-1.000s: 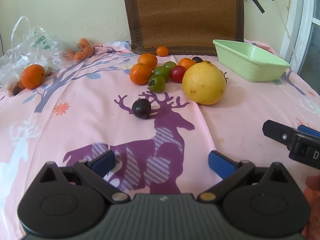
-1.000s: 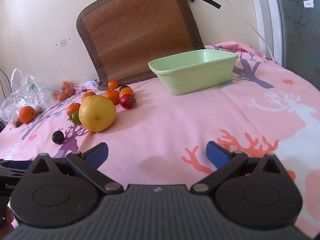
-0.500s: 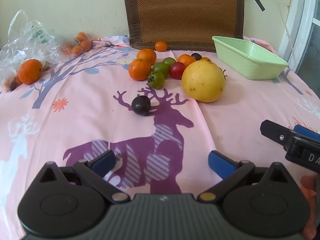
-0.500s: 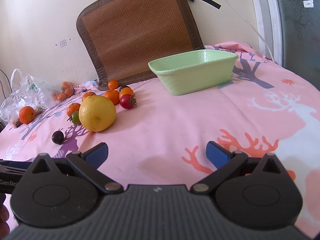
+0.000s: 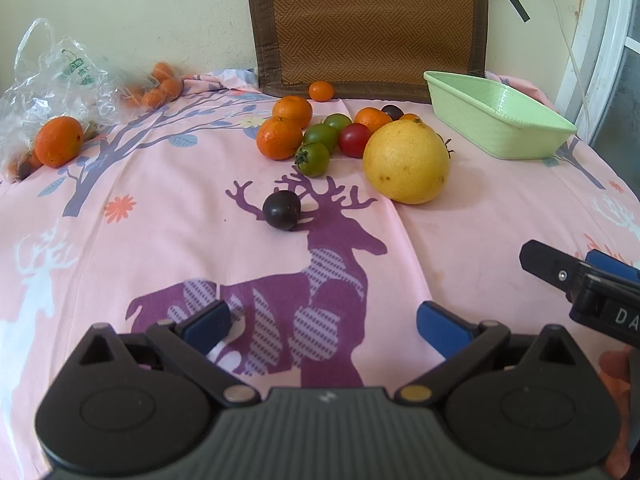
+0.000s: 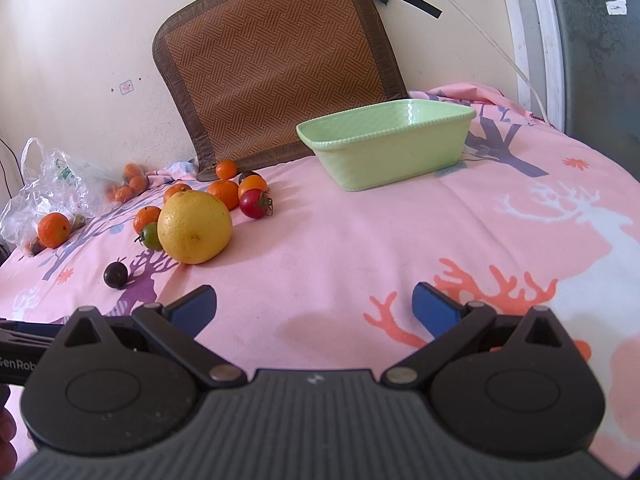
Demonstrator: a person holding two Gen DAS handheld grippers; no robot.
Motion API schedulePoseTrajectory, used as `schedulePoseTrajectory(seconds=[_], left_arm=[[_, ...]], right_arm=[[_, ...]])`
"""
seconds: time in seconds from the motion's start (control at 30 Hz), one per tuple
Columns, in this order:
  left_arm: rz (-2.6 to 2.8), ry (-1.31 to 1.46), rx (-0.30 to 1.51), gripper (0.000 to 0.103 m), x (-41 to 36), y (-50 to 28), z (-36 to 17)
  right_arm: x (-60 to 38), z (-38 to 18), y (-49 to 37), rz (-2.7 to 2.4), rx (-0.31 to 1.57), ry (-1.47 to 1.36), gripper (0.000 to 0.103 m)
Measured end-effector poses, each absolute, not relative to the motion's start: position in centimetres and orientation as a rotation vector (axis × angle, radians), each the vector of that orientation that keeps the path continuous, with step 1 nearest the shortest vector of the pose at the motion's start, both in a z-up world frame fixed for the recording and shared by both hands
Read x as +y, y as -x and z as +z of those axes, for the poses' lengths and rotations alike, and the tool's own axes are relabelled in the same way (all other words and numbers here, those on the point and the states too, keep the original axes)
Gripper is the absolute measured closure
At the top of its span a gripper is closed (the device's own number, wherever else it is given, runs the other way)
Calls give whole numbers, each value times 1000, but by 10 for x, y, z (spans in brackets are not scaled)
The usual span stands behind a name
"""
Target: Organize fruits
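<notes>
The right tongs (image 5: 592, 280) show white letters "DA", cut off at the edge. The left tongs (image 6: 16, 360) read "GenRob", also cut. Bag (image 5: 76, 68) print is unreadable.

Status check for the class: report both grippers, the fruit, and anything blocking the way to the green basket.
Left gripper open, empty. Right gripper open, empty. Fruit cluster on the cloth; green basket has no fruit visible. Path looks clear.

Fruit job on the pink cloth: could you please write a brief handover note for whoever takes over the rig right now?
Left gripper: open, empty, low over the cloth.
Right gripper: open, empty.
Green basket: at the back right, no fruit visible in it.
Big yellow citrus, oranges, tomatoes and dark plum all lie loose on the cloth; one more orange sits by the plastic bag.
Done: nothing. Left: all the fruit.
</notes>
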State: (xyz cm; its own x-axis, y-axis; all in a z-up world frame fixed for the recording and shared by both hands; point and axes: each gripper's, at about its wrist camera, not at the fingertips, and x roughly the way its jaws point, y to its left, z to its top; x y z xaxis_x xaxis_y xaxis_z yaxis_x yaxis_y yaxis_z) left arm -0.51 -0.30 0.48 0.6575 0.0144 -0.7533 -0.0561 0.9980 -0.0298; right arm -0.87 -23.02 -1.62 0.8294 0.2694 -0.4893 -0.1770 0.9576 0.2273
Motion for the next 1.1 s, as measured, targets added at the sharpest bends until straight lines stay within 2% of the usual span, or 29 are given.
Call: schedulePoseTrajectory(seconds=[1.1], left_arm=[[33, 63, 857, 0, -3, 5, 5]], right_arm=[[-231, -16, 9, 239, 542, -178, 0]])
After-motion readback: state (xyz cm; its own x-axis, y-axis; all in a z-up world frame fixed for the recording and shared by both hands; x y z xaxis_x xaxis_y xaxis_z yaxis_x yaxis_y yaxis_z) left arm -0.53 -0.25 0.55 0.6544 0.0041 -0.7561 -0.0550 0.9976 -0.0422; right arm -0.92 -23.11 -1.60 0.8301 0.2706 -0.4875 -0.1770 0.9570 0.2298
